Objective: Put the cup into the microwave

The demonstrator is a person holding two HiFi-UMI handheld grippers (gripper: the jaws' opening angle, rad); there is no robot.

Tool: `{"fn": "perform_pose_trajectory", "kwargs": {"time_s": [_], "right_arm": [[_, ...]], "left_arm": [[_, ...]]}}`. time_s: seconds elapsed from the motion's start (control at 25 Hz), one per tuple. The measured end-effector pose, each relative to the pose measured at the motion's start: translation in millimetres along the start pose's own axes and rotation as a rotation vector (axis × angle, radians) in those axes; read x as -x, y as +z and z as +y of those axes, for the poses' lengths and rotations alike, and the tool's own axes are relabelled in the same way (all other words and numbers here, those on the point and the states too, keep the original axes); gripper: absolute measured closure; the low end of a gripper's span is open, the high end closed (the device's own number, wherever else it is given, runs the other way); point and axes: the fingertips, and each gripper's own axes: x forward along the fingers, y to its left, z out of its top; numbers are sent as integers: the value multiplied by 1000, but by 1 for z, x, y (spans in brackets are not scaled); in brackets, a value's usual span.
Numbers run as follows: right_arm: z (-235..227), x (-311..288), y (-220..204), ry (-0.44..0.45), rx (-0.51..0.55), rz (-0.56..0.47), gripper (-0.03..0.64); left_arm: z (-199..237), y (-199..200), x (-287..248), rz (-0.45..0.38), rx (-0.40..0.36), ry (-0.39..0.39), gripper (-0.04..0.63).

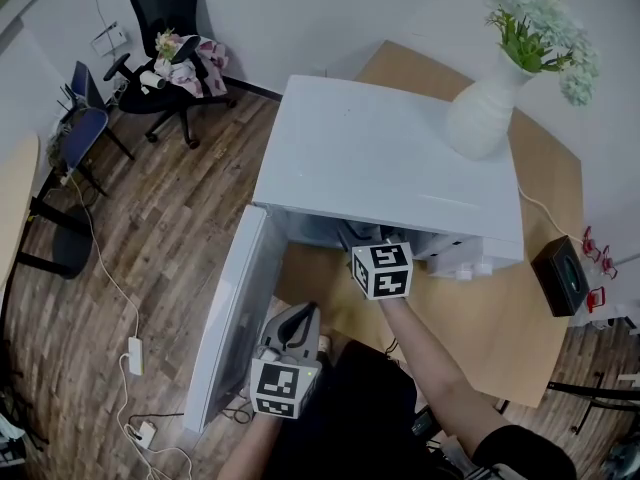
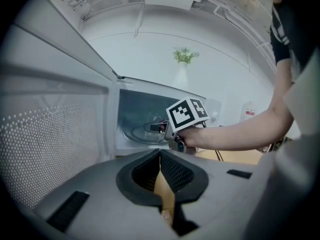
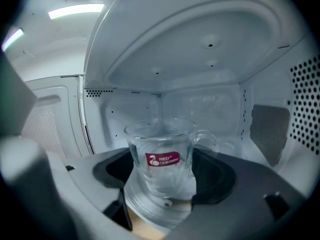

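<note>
White microwave sits on the wooden bench, door swung wide open to the left. Right gripper reaches into the cavity; its jaws are clamped on a clear glass cup with a red "RED CHERRY" label. The cup is upright, inside the cavity, with its handle pointing right and away from the camera. Cannot tell whether its base rests on the cavity floor. From the head view only this gripper's marker cube and the person's forearm show at the cavity mouth; the cup itself is hidden there. Left gripper is held low in front of the microwave, just beside the inner face of the door, pointing toward the cavity; its jaws are pressed together with nothing between them. A white vase of pale flowers stands on the microwave top, right rear corner. A small black box lies on the bench to the right of the microwave. A black office chair stands on the wood floor, well apart.
</note>
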Motion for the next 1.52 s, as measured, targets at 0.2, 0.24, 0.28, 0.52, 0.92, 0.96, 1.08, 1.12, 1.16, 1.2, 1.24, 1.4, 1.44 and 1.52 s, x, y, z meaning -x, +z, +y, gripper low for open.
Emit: {"fn": "perform_pose_trajectory", "kwargs": {"time_s": [0.2, 0.24, 0.28, 0.52, 0.92, 0.96, 1.08, 1.12, 1.16, 1.2, 1.24, 1.4, 1.44, 1.52], "right_arm": [[0, 0, 1, -2, -5, 0, 293], [0, 0, 1, -1, -6, 1, 293], [0, 1, 1, -1, -8, 1, 293], [0, 5, 1, -5, -10, -5, 293], [1, 22, -5, -23, -14, -7, 293], [2, 24, -6, -21, -13, -8, 294], [5, 32, -7, -16, -22, -15, 295], [6, 35, -7, -18, -23, -17, 295], [7, 38, -6, -19, -23, -19, 295], [8, 41, -6, -19, -25, -19, 295], [9, 45, -6, -16, -31, -17, 295], [15, 61, -5, 0, -67, -22, 295], [16, 65, -5, 1, -72, -21, 295], [17, 72, -8, 3, -80, -14, 295]], "left_arm": [[-2, 0, 4, -3, 2, -10, 591], [-3, 0, 4, -2, 0, -13, 591], [-4, -1, 5, 0, -2, -17, 591], [-8, -4, 7, 6, -17, -35, 591], [-12, -2, 7, 1, -25, -57, 591], [-12, -2, 7, 1, -25, -59, 591], [-14, -3, 7, 1, -28, -69, 591], [-15, -4, 7, 1, -30, -73, 591], [-16, -4, 7, 0, -32, -78, 591], [-16, -3, 7, -1, -34, -82, 591], [-17, -3, 7, -2, -35, -87, 591], [-23, 1, 6, -10, -45, -110, 591], [-25, 2, 5, -12, -48, -115, 591], [-27, 3, 5, -15, -51, -127, 591]]}}
